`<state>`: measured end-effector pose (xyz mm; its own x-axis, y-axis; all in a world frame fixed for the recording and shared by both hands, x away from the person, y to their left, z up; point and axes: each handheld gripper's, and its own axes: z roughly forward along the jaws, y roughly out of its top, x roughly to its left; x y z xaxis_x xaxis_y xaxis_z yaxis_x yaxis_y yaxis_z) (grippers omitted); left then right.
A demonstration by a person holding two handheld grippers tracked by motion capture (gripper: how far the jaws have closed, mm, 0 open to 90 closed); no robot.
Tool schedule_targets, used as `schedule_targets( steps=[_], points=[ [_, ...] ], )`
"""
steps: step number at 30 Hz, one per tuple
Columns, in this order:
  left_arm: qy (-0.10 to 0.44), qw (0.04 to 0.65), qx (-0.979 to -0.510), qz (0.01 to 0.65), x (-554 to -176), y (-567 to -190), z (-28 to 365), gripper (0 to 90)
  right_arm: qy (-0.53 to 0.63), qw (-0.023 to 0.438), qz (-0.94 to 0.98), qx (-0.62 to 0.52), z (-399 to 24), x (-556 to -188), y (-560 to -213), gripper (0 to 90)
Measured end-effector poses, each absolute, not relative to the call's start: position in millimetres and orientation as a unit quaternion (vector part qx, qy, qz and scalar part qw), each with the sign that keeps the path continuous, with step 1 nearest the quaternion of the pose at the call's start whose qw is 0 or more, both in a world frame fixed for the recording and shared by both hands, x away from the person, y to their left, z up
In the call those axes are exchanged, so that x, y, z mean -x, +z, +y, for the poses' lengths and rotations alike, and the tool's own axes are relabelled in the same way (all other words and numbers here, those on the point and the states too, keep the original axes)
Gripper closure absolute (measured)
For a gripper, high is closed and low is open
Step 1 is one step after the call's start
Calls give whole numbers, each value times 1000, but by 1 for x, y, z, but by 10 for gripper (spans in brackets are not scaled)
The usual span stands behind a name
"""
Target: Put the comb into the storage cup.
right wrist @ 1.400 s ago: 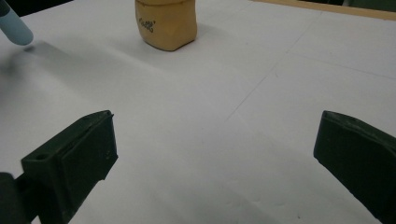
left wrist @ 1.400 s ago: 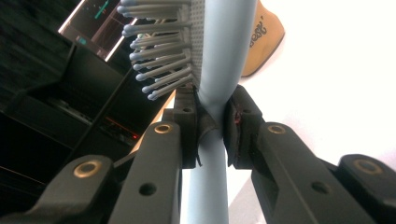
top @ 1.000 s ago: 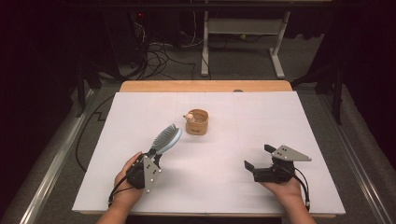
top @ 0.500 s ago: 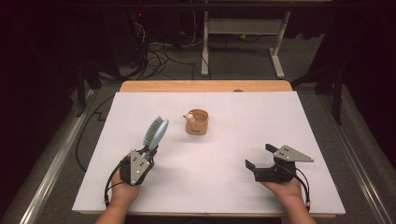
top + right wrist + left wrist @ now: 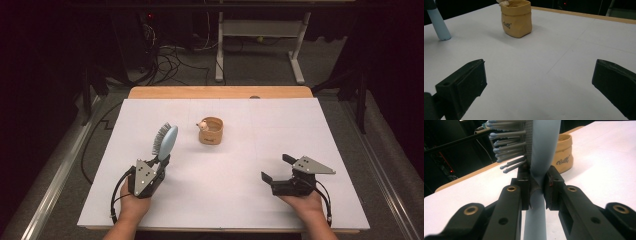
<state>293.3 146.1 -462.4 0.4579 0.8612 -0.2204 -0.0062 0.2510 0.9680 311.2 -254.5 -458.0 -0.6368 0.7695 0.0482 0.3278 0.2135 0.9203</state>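
A light blue hairbrush (image 5: 165, 140) with grey bristles stands tilted above the white table, its head pointing away from me. My left gripper (image 5: 162, 162) is shut on the hairbrush's handle (image 5: 537, 195) just below the bristles (image 5: 506, 147). A small tan fabric pouch (image 5: 212, 132) sits near the table's middle, with a pale little object (image 5: 202, 124) at its rim. My right gripper (image 5: 276, 167) rests low at the front right, open, with nothing between its jaws (image 5: 539, 80). Ahead of it I see the pouch (image 5: 517, 18) and the brush handle's end (image 5: 439, 27).
A white sheet (image 5: 300, 135) covers the table, and a wooden edge (image 5: 220, 92) shows at the far side. Cables (image 5: 170, 55) and a desk frame (image 5: 260, 35) lie on the dark floor beyond. Metal rails (image 5: 60, 175) run along both sides.
The left hand has swung the hairbrush from leaning right toward more upright, shifting slightly left. The right gripper has kept still.
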Motion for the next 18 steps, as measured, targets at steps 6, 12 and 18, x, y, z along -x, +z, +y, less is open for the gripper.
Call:
schedule_targets(
  steps=[6, 12, 18],
  points=[
    [312, 684, -518, 408, -291, -460, 143, 774, 512, 215, 748, -364, -250, -311, -457, 0],
    [308, 684, -525, 402, -289, -461, 136, 774, 518, 209, 750, -355, -241, -312, -455, 0],
    [306, 683, -533, 394, -287, -462, 129, 775, 528, 201, 750, -343, -226, -314, -450, 0]
  ],
)
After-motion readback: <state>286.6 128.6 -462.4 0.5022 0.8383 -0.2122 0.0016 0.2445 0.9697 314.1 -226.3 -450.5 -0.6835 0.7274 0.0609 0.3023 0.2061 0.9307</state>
